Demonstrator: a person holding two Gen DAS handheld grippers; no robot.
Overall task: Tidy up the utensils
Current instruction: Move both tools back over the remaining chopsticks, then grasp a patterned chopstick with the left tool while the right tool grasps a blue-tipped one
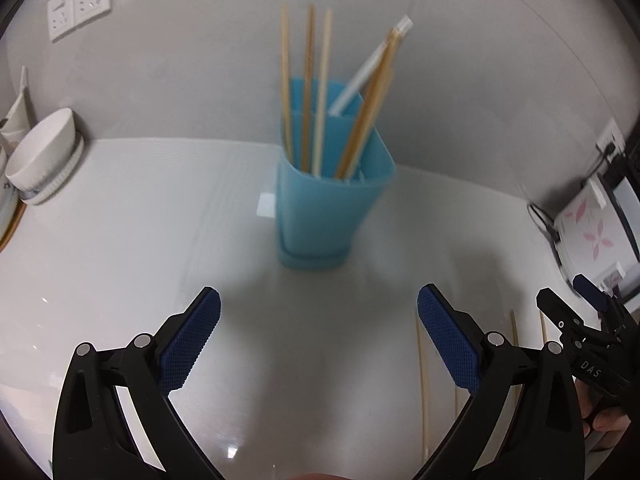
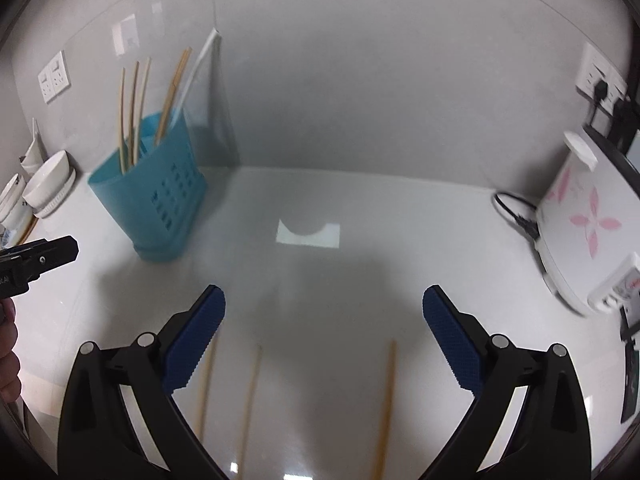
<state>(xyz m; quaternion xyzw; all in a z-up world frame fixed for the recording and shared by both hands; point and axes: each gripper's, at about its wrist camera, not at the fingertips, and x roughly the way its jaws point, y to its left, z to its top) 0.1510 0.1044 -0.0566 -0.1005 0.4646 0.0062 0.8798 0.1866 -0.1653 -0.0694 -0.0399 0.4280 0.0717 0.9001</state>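
Note:
A blue utensil holder (image 1: 328,204) stands on the white counter, with several wooden chopsticks (image 1: 308,88) and a white straw (image 1: 368,68) upright in it. It also shows in the right wrist view (image 2: 156,200). My left gripper (image 1: 319,320) is open and empty, a short way in front of the holder. My right gripper (image 2: 324,320) is open and empty above three loose chopsticks (image 2: 386,404) lying on the counter. Loose chopsticks (image 1: 423,380) also lie by my left gripper's right finger. The right gripper shows at the right edge of the left wrist view (image 1: 576,304).
White bowls and dishes (image 1: 44,156) are stacked at the left by the wall. A white appliance with pink flowers (image 2: 580,232) and a black cord stands at the right. Wall sockets (image 1: 78,4) are at the upper left. A white patch (image 2: 308,234) lies mid-counter.

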